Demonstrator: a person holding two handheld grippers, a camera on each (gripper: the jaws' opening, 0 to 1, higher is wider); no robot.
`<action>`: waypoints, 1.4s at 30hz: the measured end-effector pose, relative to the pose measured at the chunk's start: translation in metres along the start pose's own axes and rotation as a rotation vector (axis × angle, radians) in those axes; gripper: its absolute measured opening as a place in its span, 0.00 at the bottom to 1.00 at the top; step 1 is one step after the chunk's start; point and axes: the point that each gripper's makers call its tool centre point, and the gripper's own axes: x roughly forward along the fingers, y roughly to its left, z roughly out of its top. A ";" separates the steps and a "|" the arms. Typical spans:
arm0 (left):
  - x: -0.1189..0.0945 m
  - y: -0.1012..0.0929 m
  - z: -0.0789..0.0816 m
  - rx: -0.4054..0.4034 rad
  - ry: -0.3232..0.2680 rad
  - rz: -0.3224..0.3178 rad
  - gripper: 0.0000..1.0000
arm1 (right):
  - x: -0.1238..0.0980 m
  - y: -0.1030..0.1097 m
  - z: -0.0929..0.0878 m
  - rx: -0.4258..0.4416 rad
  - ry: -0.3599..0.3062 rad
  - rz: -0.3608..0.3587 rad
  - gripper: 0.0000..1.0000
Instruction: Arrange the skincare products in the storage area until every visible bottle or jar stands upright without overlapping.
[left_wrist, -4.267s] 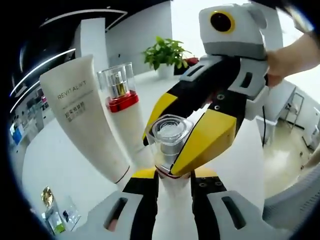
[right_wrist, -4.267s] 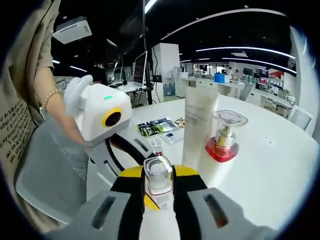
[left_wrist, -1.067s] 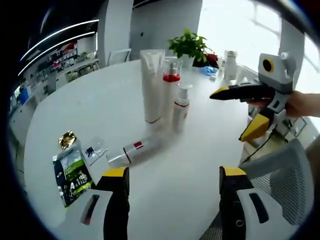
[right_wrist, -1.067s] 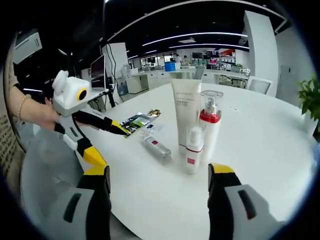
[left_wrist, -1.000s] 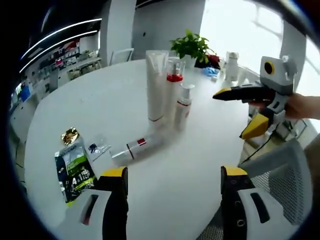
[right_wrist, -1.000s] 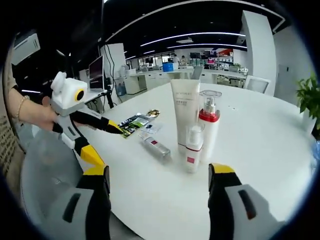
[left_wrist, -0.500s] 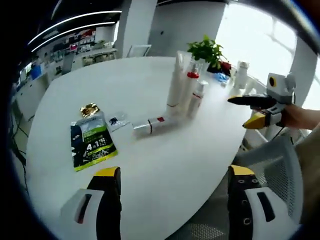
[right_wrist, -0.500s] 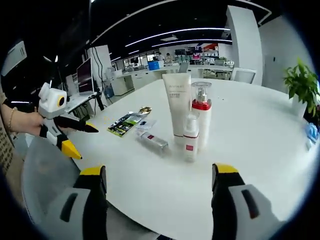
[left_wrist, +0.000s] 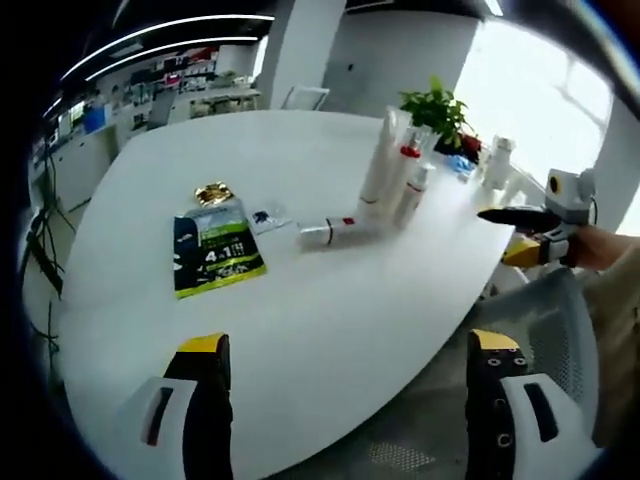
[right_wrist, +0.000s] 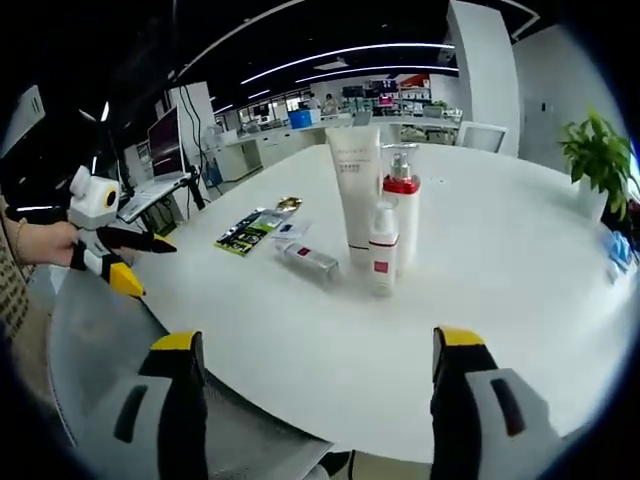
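Observation:
Three products stand upright in a tight group on the white round table (right_wrist: 520, 300): a tall white tube (right_wrist: 357, 190), a pump bottle with a red collar (right_wrist: 400, 215) and a small white bottle with a red label (right_wrist: 381, 262). Just left of them a slim bottle (right_wrist: 308, 260) lies on its side. The left gripper view has the same group, tube (left_wrist: 378, 168), pump bottle (left_wrist: 401, 175), small bottle (left_wrist: 416, 190) and lying bottle (left_wrist: 335, 231). My left gripper (left_wrist: 350, 405) and right gripper (right_wrist: 318, 400) are both open, hold nothing, and hover well back from the table edge.
A green-black sachet (left_wrist: 217, 258), a gold packet (left_wrist: 210, 192) and a clear packet (left_wrist: 268, 216) lie left of the bottles. A potted plant (right_wrist: 600, 150) stands at the far edge. A grey mesh chair (left_wrist: 545, 320) sits by the table's edge.
Both grippers earlier gripped the small bottle together; it now stands free by the pump bottle. Both have since opened and drawn back from the table, farther over the last second.

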 end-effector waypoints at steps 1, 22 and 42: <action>-0.001 -0.001 0.000 -0.001 0.003 0.001 0.97 | 0.000 0.000 -0.001 0.005 0.001 -0.002 0.96; 0.006 -0.001 0.001 -0.010 0.013 -0.014 0.97 | 0.010 0.003 0.004 -0.066 0.051 0.018 0.91; 0.019 -0.003 0.005 -0.007 0.038 -0.043 0.96 | 0.074 0.041 0.024 -0.438 0.187 0.226 0.73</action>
